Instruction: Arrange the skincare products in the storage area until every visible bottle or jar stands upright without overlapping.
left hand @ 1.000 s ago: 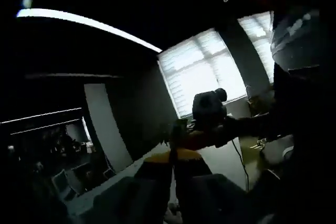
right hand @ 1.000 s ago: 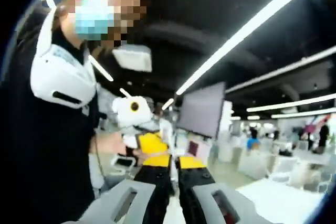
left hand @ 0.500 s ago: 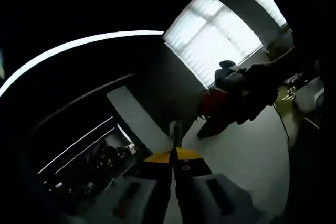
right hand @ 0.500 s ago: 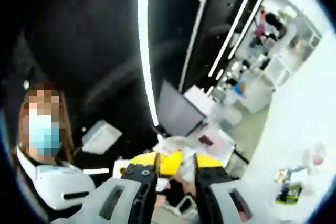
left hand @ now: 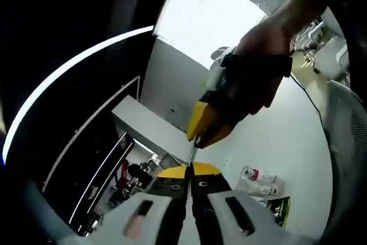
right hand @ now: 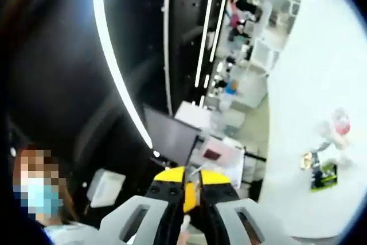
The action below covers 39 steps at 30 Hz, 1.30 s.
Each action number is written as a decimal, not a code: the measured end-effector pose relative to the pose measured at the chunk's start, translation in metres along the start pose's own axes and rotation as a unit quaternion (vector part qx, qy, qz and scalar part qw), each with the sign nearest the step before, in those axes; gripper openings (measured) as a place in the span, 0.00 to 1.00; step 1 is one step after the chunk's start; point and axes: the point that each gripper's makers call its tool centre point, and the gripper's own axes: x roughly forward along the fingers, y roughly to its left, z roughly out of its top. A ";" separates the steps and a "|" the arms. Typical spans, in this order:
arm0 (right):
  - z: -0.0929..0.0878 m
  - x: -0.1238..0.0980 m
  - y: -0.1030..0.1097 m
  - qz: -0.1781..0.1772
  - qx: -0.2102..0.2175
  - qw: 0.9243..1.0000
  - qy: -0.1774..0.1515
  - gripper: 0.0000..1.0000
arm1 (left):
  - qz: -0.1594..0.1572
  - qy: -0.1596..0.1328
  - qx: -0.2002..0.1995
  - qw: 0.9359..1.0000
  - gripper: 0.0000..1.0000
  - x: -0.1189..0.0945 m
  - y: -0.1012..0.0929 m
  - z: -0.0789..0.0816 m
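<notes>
Both grippers held aloft, products far off on the white table.

Left gripper view: the left gripper (left hand: 189,177) has its jaws pressed together on nothing. Ahead of it a hand (left hand: 265,55) holds the right gripper (left hand: 207,125), yellow tips pointing back toward the camera. The skincare bottles (left hand: 258,181) stand clustered on the white table (left hand: 287,142), to the right of the left jaws and well apart from them, beside a green packet (left hand: 280,209).

Right gripper view: the right gripper (right hand: 189,183) looks nearly closed, empty. The skincare bottles (right hand: 338,125) appear small and blurred at the far right, well away; their long axes cannot be told. Judging by this, neither gripper is clearly nearer, and both need swinging down toward the table first.
</notes>
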 end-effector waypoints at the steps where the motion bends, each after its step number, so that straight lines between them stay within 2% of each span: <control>1: -0.002 0.001 -0.001 0.001 0.008 1.000 0.004 0.04 | 0.000 0.002 0.006 1.000 0.02 0.000 -0.001 0.000; 5: -0.005 0.003 -0.010 -0.016 0.004 1.000 0.010 0.02 | -0.005 0.005 0.027 1.000 0.02 0.002 -0.006 0.000; 8: -0.003 0.003 -0.010 -0.013 0.001 1.000 0.011 0.00 | -0.005 0.005 0.020 1.000 0.02 0.002 -0.007 -0.001; 9: -0.003 0.003 -0.010 -0.010 -0.006 1.000 0.011 0.00 | -0.009 0.003 0.005 1.000 0.03 0.002 -0.008 -0.002; 11: 0.000 0.003 -0.008 -0.003 -0.003 1.000 0.009 0.00 | -0.014 -0.013 -0.058 0.998 0.04 0.002 -0.009 -0.002; 12: 0.001 0.002 -0.006 0.004 -0.018 1.000 0.012 0.00 | -0.017 -0.016 -0.089 0.996 0.07 0.001 -0.010 -0.004; 13: 0.001 0.002 -0.005 0.007 -0.034 0.999 0.013 0.00 | -0.018 -0.016 -0.103 0.994 0.11 0.001 -0.009 -0.005; 16: 0.000 0.002 -0.002 0.007 -0.056 0.998 0.018 0.00 | -0.027 -0.021 -0.122 0.992 0.16 0.000 -0.011 -0.006; 19: 0.005 0.000 0.003 0.019 -0.102 0.994 0.018 0.00 | -0.056 -0.043 -0.199 0.977 0.23 -0.001 -0.018 -0.001; 20: 0.006 -0.001 0.004 0.021 -0.111 0.993 0.021 0.00 | -0.063 -0.052 -0.226 0.971 0.25 -0.001 -0.018 0.001; 21: 0.005 -0.003 0.005 0.022 -0.126 0.991 0.028 0.00 | -0.074 -0.061 -0.260 0.961 0.28 -0.003 -0.018 0.004; 23: 0.008 -0.005 0.006 0.023 -0.167 0.985 0.028 0.00 | -0.085 -0.065 -0.301 0.948 0.35 -0.005 -0.016 0.003; 25: 0.007 -0.009 0.010 0.035 -0.182 0.982 0.042 0.00 | -0.087 -0.071 -0.326 0.939 0.38 -0.006 -0.012 0.004; 27: 0.003 -0.012 0.019 0.062 -0.200 0.976 0.054 0.00 | -0.100 -0.080 -0.374 0.919 0.40 -0.008 -0.009 0.005; 28: 0.000 -0.013 0.022 0.070 -0.201 0.975 0.060 0.00 | -0.109 -0.089 -0.417 0.898 0.42 -0.009 -0.006 0.006; 29: -0.001 -0.014 0.025 0.078 -0.212 0.972 0.063 0.00 | -0.121 -0.094 -0.445 0.882 0.44 -0.009 -0.006 0.007; 30: -0.004 -0.016 0.029 0.091 -0.221 0.968 0.073 0.00 | -0.140 -0.098 -0.490 0.855 0.46 -0.010 -0.006 0.007; 31: -0.008 -0.017 0.033 0.100 -0.227 0.965 0.082 0.00 | -0.150 -0.102 -0.508 0.842 0.47 -0.010 -0.007 0.008; 32: -0.010 -0.018 0.037 0.110 -0.234 0.962 0.089 0.00 | -0.170 -0.110 -0.527 0.825 0.47 -0.011 -0.009 0.009; 33: -0.014 -0.020 0.042 0.125 -0.240 0.958 0.096 0.00 | -0.183 -0.114 -0.537 0.816 0.45 -0.013 -0.011 0.010; 34: -0.017 -0.021 0.045 0.132 -0.238 0.957 0.102 0.00 | -0.210 -0.117 -0.549 0.800 0.41 -0.016 -0.016 0.014; 36: -0.020 -0.022 0.049 0.141 -0.245 0.953 0.106 0.00 | -0.229 -0.124 -0.571 0.779 0.35 -0.018 -0.019 0.019; 37: -0.023 -0.022 0.050 0.145 -0.245 0.952 0.113 0.00 | -0.235 -0.133 -0.589 0.762 0.32 -0.019 -0.017 0.024; 39: -0.026 -0.024 0.050 0.149 -0.248 0.950 0.121 0.00 | -0.247 -0.143 -0.615 0.735 0.27 -0.022 -0.016 0.029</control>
